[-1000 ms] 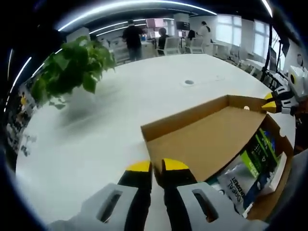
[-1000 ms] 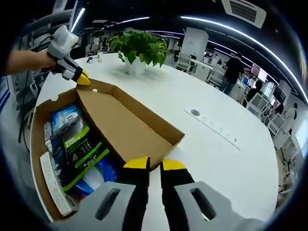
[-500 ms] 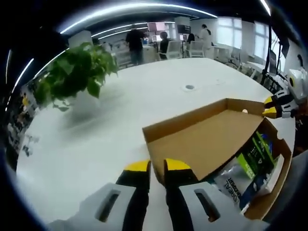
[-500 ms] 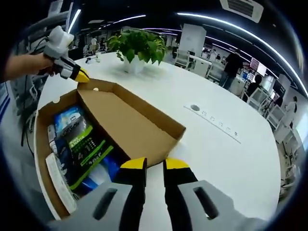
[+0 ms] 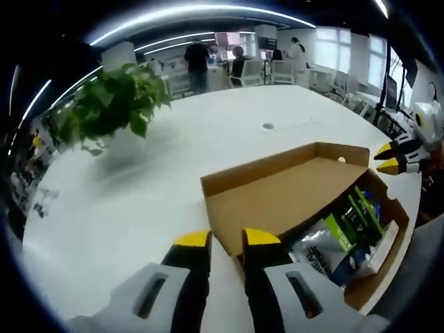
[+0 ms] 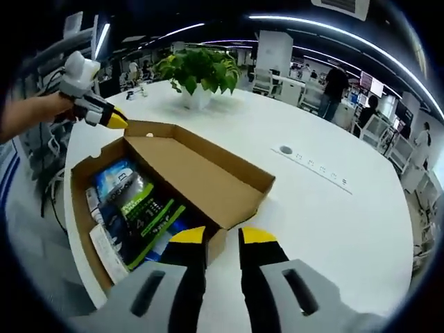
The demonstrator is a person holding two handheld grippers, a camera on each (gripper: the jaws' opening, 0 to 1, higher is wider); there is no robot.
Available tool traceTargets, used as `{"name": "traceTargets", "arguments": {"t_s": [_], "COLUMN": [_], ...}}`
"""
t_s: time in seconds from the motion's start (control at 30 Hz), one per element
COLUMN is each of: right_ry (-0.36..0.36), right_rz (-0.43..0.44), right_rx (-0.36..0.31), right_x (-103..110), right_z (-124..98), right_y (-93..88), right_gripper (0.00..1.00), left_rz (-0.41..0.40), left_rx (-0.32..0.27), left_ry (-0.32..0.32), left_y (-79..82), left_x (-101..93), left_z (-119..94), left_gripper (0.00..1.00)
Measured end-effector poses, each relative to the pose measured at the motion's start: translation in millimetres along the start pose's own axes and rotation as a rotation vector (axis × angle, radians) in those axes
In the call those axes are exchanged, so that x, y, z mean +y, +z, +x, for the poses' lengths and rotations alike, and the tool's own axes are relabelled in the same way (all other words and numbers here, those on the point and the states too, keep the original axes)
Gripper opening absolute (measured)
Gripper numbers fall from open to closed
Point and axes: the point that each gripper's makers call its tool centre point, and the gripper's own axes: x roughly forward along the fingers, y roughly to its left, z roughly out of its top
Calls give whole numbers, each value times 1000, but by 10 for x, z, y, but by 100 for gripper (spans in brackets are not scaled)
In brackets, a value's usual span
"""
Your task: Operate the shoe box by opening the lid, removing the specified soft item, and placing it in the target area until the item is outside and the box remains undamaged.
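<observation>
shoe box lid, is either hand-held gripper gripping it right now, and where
No. The left hand-held gripper and right hand-held gripper both hover just off the lid with nothing between their jaws. The box lies open.

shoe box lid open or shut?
Open. The shoe box lid is swung back, exposing packaged items inside.

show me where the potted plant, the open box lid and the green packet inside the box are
potted plant point(image 6: 200, 69), right gripper view, on its leaves.
open box lid point(image 6: 201, 177), right gripper view, on its brown inner face.
green packet point(image 6: 142, 211), right gripper view, on its printed front.
</observation>
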Motion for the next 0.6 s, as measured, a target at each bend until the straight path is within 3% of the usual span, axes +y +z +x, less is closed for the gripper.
{"name": "traceTargets", "arguments": {"t_s": [0.6], "right_ry": [91], "right_rz": [15], "right_rx": [33], "right_x": [338], "right_z": [8], "right_y": [-85], "right_gripper": [20], "left_rz": [-17], "left_rx": [-11], "left_ry": [1], "left_y": [-141], "left_x": [-236], "left_z": [-263], "left_gripper": [18]}}
